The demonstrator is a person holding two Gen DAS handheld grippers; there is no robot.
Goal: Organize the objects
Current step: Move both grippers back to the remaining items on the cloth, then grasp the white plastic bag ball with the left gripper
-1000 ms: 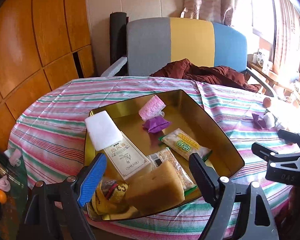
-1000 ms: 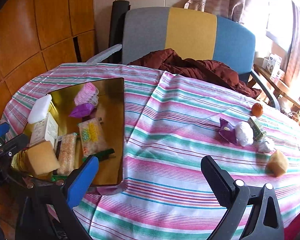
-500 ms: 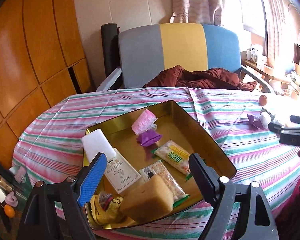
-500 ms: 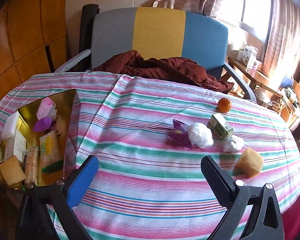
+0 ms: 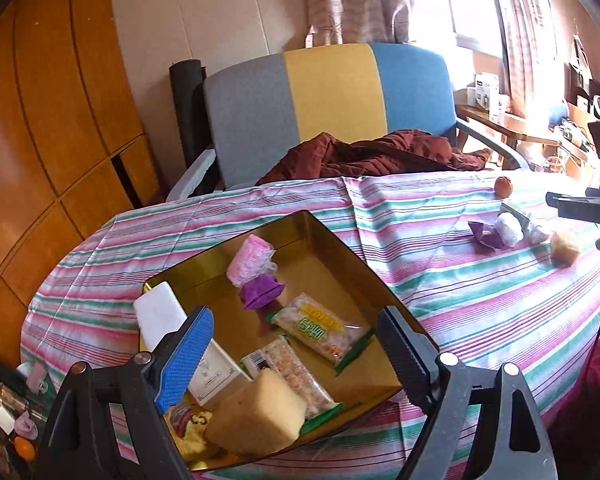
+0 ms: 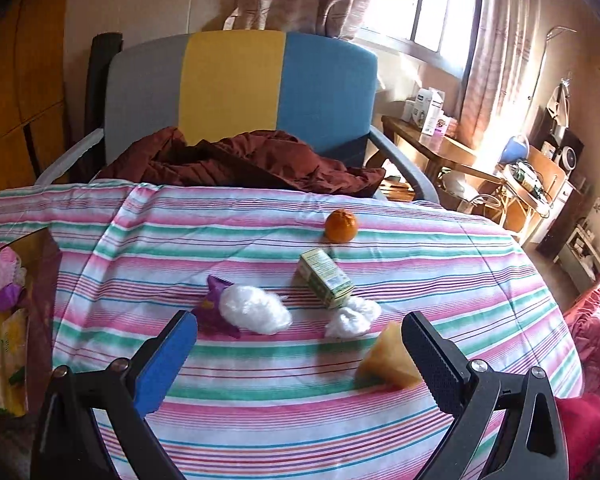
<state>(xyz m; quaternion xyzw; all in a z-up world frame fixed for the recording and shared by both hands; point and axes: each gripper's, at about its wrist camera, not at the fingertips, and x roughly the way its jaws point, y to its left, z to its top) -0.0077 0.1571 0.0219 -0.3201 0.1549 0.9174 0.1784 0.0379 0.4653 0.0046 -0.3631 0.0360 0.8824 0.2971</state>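
Left gripper (image 5: pixel 292 344) hangs wide over the gold tin (image 5: pixel 332 236), nothing between its jaws. Nearest in the tin: one tan sponge block (image 5: pixel 256 412), one yellow wrapper (image 5: pixel 190 426), then one long cracker pack (image 5: pixel 296 376), one white printed box (image 5: pixel 216 372), one white pad (image 5: pixel 158 316). Further in, one green-and-yellow snack bag (image 5: pixel 320 328), one purple wrapper (image 5: pixel 260 290), one pink roll (image 5: pixel 248 260).

Right gripper (image 6: pixel 300 356) is wide too, empty, over the striped worktop (image 6: pixel 260 400). Loose there: one tan sponge wedge (image 6: pixel 384 356) just beside the black finger, two white wads (image 6: pixel 254 309) (image 6: pixel 352 318), one purple wrapper (image 6: pixel 214 312) touching the bigger wad, one green carton (image 6: pixel 326 278), one mandarin (image 6: pixel 341 225) furthest out. Beyond, one tricolour chair (image 6: pixel 236 84) with one maroon garment (image 6: pixel 240 160).
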